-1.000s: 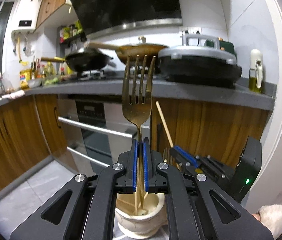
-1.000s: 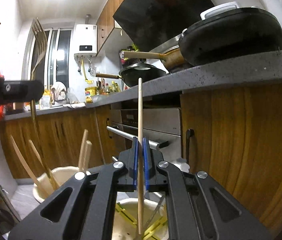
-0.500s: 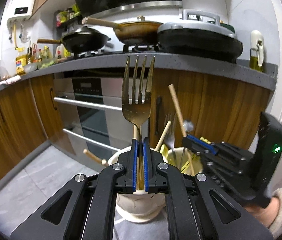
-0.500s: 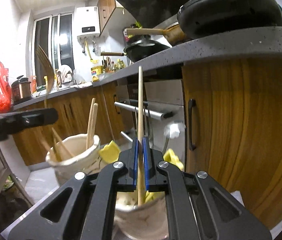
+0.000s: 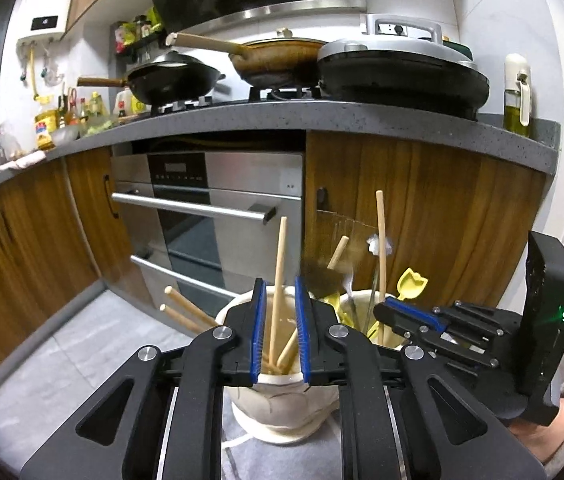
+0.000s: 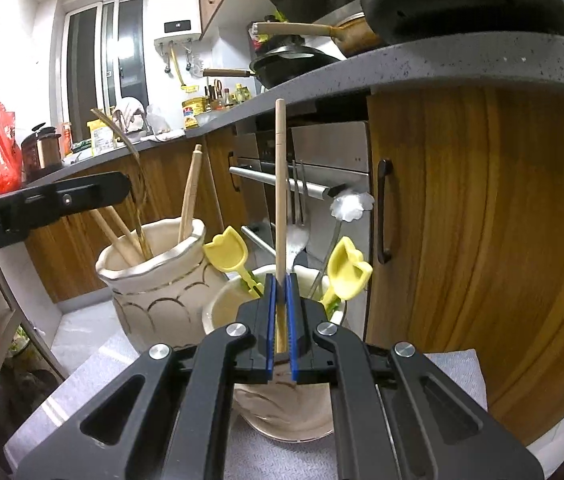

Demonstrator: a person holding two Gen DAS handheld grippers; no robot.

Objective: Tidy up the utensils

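Risk sits with the gold metal fork (image 6: 137, 200), seen blurred, dropping into the scalloped cream ceramic jar (image 6: 161, 280) on the grey desk (image 6: 93, 360) as the left tool (image 5: 280, 320) has just been opening, nothing now pinched; it could bounce out. The right tool (image 6: 280, 320) is clenched on a wooden chopstick (image 6: 280, 184) over the second cream pot (image 6: 225, 304), which could be tipped.

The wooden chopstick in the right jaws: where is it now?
Right wrist view, centre: the chopstick stands upright, clamped, over the nearer cream pot beside yellow spoons.
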